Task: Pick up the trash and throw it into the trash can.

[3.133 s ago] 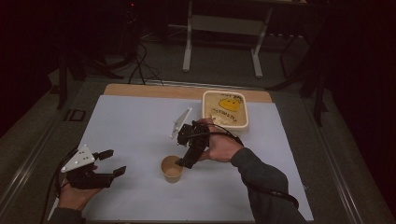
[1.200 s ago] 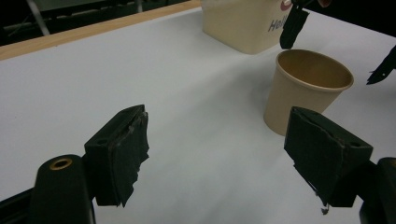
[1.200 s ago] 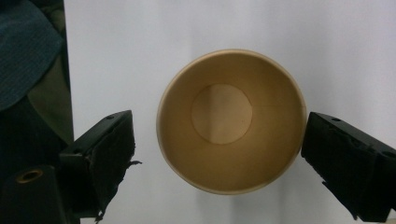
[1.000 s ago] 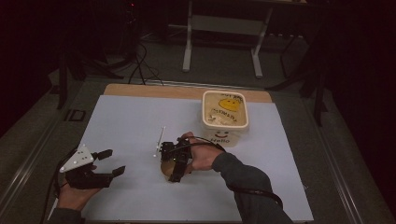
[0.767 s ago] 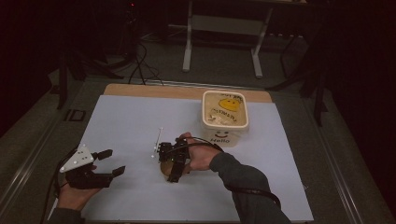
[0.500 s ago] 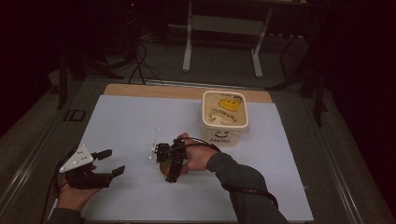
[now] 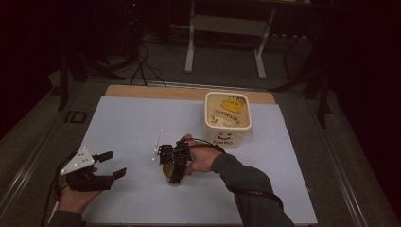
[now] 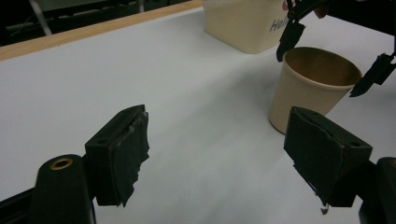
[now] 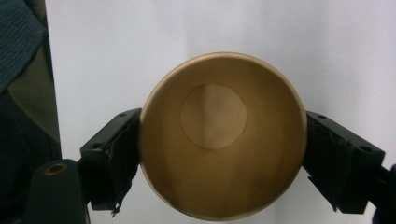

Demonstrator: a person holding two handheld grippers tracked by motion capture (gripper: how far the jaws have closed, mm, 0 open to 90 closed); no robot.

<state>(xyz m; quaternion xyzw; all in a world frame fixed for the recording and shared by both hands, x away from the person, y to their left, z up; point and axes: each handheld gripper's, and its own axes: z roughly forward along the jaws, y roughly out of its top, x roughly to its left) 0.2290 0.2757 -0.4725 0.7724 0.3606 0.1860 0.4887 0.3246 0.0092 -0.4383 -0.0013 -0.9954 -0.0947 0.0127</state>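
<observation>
A tan paper cup (image 7: 169, 175) stands upright and empty on the white sheet, left of the person's right hand. My right gripper (image 7: 171, 165) points down over it. In the right gripper view the cup (image 9: 219, 135) lies between the two jaws, which stand wide apart at its rim, one on each side; the cup looks round and unsqueezed. In the left gripper view the right gripper (image 8: 332, 58) has its tips level with the cup (image 8: 308, 93) rim. My left gripper (image 7: 116, 164) rests open near the front left, with nothing between its pads (image 8: 123, 149).
A cream plastic tub (image 7: 227, 130) with a yellow smiley lid and the word Hello stands behind and to the right of the cup. The white sheet (image 7: 132, 118) covers the table, with a wooden edge (image 7: 189, 92) at the far side. Dark floor and a stand lie beyond.
My right gripper has moved from beside the tub leftward and down over the cup, with its jaws now either side of the rim. The cup and the left gripper have stayed put.
</observation>
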